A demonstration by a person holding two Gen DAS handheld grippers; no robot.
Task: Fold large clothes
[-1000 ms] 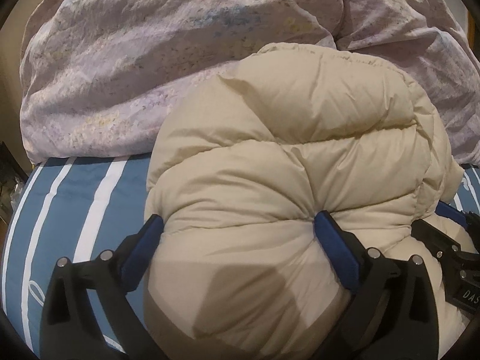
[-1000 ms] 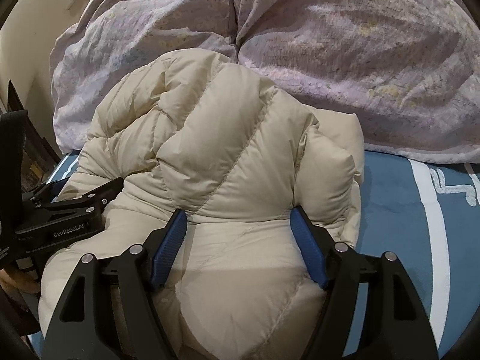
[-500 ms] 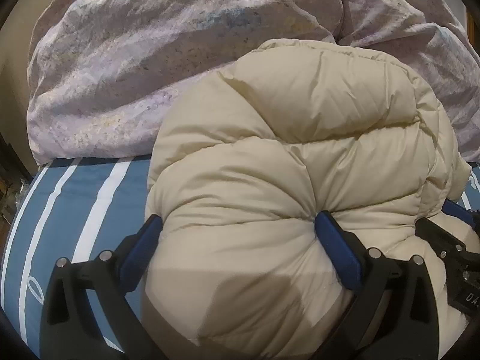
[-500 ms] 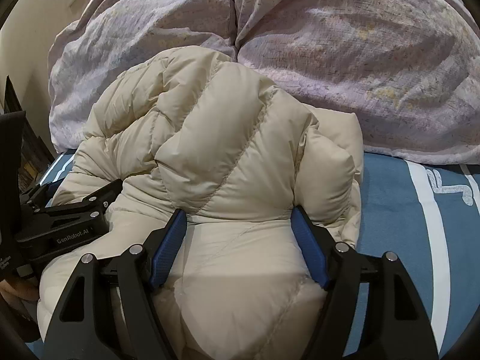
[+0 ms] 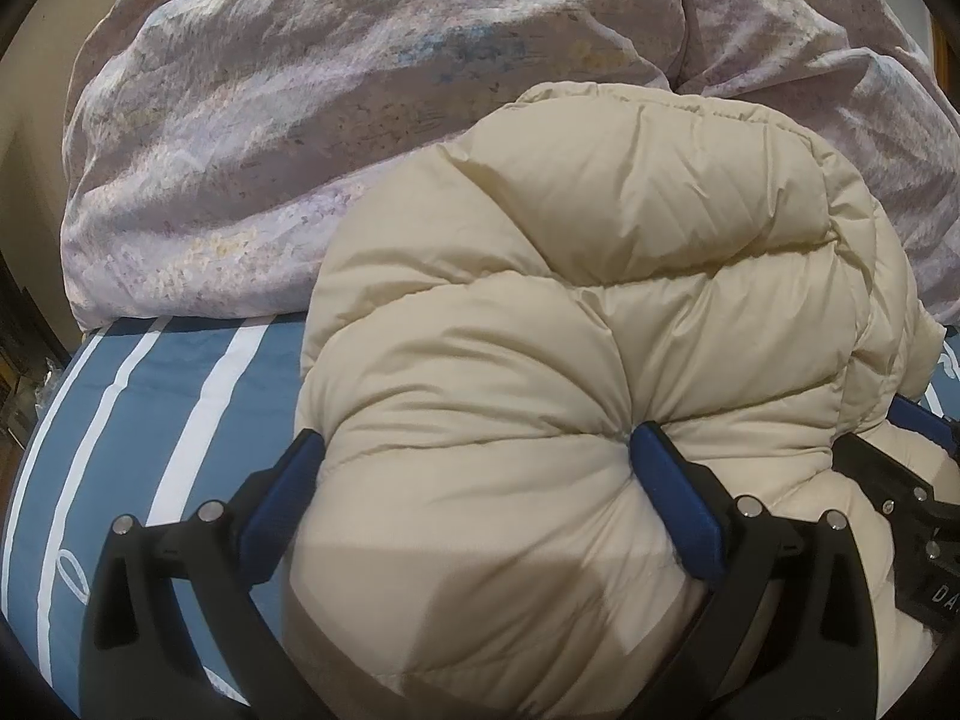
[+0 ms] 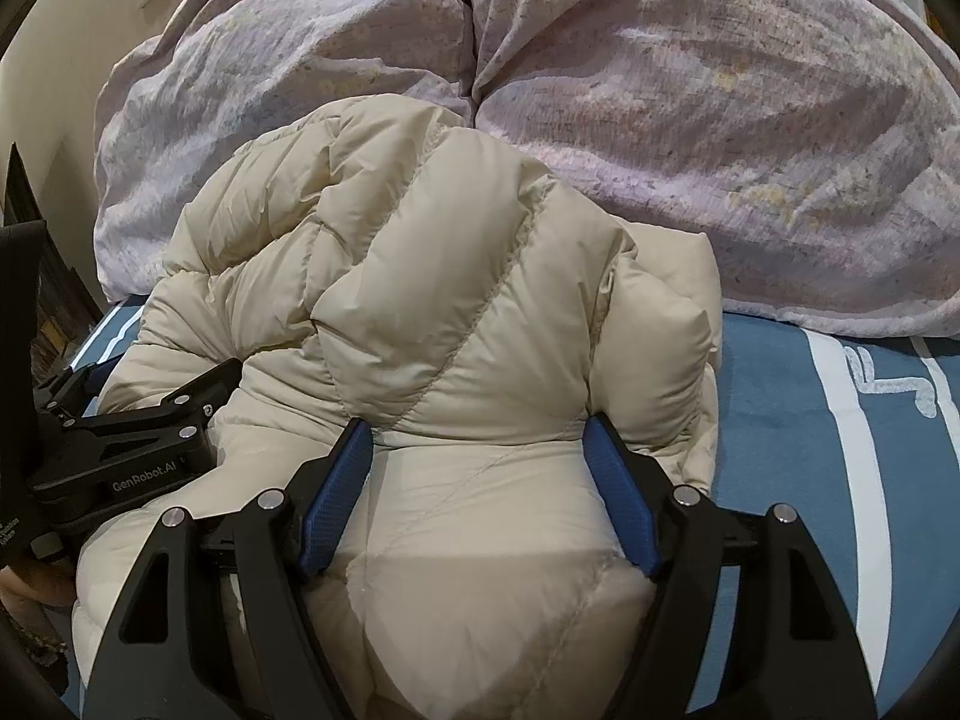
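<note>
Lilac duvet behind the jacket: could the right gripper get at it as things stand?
Probably not: the right gripper is clamped on the cream puffer jacket, whose bulk stands between it and the lilac duvet.

Both tongs clamped wide, side-by-side

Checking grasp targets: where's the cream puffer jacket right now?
The cream puffer jacket lies bunched on the blue striped sheet, just in front of the lilac duvet, filling both wrist views. Left gripper and right gripper each clamp its near edge.
</note>
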